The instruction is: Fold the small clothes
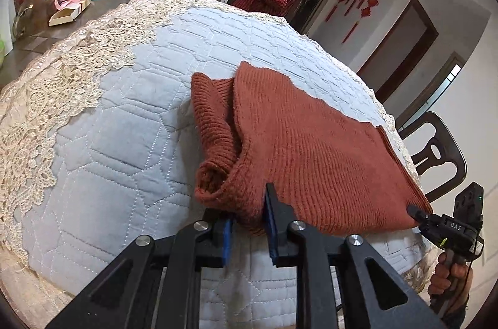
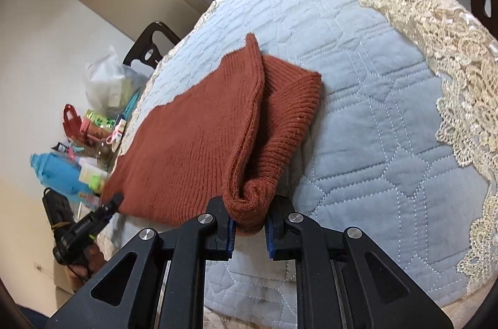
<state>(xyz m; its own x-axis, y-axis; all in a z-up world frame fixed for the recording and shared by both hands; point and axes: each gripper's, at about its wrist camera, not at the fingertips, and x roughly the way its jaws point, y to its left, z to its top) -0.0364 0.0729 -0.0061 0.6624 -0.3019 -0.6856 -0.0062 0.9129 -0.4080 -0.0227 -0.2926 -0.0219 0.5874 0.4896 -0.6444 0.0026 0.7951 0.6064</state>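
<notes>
- Rust-brown knitted sweater (image 1: 298, 148) is lying folded on the blue quilted cover (image 1: 124, 142), occupying the centre and right of the left wrist frame, centre-left of the right wrist frame.
- Its long axis is running along the near edge of the table, from one gripper across to the other; the ribbed roll collar (image 1: 214, 130) is sitting at the left end in the left wrist view, at the right end in the right wrist view (image 2: 289, 117).
- Left gripper (image 1: 249, 223) is sitting at lower centre of its frame, jaws only narrowly parted, blue pads (image 1: 270, 223) flanking a bunched near-edge fold of knit; the fabric is filling the gap and touching the right pad, so it is reading as pinched.
- Right gripper (image 2: 250, 223) is standing likewise narrow, blue-lined fingers (image 2: 270, 232) clamping the rolled corner of the sweater just below the collar.
- Each gripper is showing in the other's view at the sweater's far corner, tip touching the knit: lower right (image 1: 417, 210) and lower left (image 2: 115, 201), each in a person's hand (image 1: 448, 276).
- Lace border (image 1: 46, 99) is fringing the cover at far left of the left wrist frame, right side of the right wrist frame.
- Bare quilt is lying open beyond the collar end and behind the sweater.
- Clutter (image 2: 77, 155) of bottles and bags is crowding the table just past the sweater's other end; dark chairs (image 1: 435, 155) are standing around the table.
</notes>
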